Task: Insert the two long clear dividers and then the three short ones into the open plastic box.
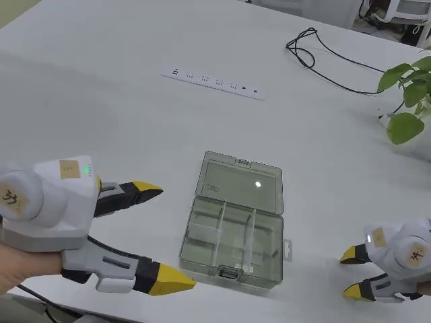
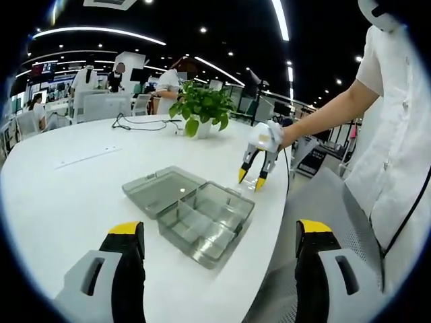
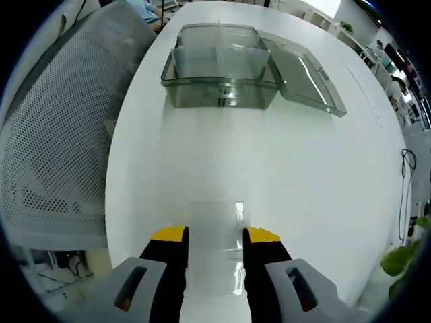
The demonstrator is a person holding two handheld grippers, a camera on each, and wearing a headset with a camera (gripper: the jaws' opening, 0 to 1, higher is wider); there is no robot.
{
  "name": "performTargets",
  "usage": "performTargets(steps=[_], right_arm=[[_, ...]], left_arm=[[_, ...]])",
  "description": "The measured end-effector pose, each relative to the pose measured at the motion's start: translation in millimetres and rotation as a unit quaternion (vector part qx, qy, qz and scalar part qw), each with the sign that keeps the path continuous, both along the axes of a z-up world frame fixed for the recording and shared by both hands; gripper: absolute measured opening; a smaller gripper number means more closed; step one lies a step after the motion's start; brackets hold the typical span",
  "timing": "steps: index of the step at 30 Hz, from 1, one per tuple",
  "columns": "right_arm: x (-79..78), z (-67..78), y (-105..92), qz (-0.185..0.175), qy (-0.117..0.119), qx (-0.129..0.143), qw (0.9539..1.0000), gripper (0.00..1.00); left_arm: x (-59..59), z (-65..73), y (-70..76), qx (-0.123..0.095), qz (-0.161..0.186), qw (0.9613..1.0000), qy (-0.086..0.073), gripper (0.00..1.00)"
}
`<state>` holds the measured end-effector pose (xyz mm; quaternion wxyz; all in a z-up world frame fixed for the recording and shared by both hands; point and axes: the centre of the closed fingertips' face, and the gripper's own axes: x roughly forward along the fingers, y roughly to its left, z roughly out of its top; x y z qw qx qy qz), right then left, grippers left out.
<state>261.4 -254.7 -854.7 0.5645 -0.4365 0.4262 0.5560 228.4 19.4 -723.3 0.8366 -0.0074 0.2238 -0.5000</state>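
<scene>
Jaws on your left gripper (image 1: 175,237) stand wide and empty, those on your right gripper (image 1: 346,273) clamp one short divider (image 3: 214,222) near the open plastic box (image 1: 232,242) on the bench (image 1: 101,101); long dividers (image 1: 250,232) look seated, short set incomplete.

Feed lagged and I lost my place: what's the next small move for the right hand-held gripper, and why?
Probably close the right hand-held gripper on the clear divider lying on the table between its jaws, so it can be lifted. The jaws flank the piece, but a firm grip isn't evident. The open box sits straight ahead with dividers already standing inside.
</scene>
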Motion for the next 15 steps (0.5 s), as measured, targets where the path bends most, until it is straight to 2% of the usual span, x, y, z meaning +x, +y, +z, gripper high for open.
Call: performTargets(steps=[8,15], right_arm=[[-1.4,11.1,8.3,-0.011,-0.01,0.018,0.9997,0.33],[-5.1,27.9,15.6,-0.021,-0.026,0.035,0.9988,0.33]], left_arm=[[0.0,2.6,-1.7,-0.005,0.0,1.0,0.0,0.94],[1.2,6.2,-3.2,-0.013,0.004,0.9999,0.0,0.94]])
